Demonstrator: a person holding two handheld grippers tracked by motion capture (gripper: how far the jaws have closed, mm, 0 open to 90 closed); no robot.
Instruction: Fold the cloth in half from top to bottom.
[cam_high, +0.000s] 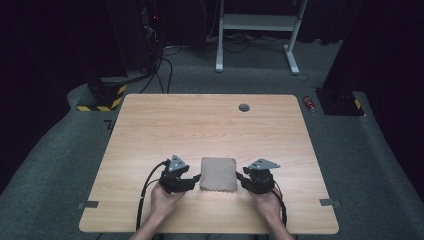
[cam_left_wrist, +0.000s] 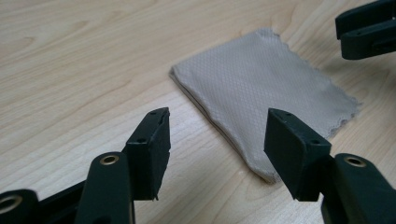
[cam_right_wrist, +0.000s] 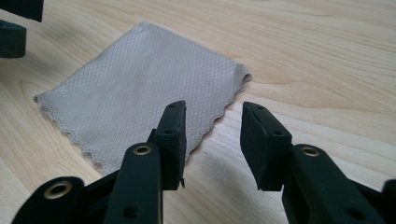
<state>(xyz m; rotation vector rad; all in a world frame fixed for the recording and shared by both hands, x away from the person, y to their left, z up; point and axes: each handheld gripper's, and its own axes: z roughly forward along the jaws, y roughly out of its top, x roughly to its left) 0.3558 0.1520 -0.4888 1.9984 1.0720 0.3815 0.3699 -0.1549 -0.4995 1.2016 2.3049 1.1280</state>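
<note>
From the high view, a folded beige cloth (cam_high: 218, 174) lies flat on the wooden counter (cam_high: 210, 125), near its front edge. The left gripper (cam_high: 192, 179) sits just beside the cloth's left edge and the right gripper (cam_high: 241, 177) just beside its right edge, each held low in a hand, probably so that both sides can be caught at once.

In the left gripper view, the fingers (cam_left_wrist: 154, 140) stand well apart, holding nothing, aimed at the near corner of the cloth (cam_left_wrist: 261, 93); its layered folded edge faces them. The other gripper's tips show at the top right.

In the right gripper view, the fingers (cam_right_wrist: 264, 140) are likewise apart and empty, straddling the scalloped edge of the cloth (cam_right_wrist: 140, 88), seemingly lined up for a pinch.
</note>
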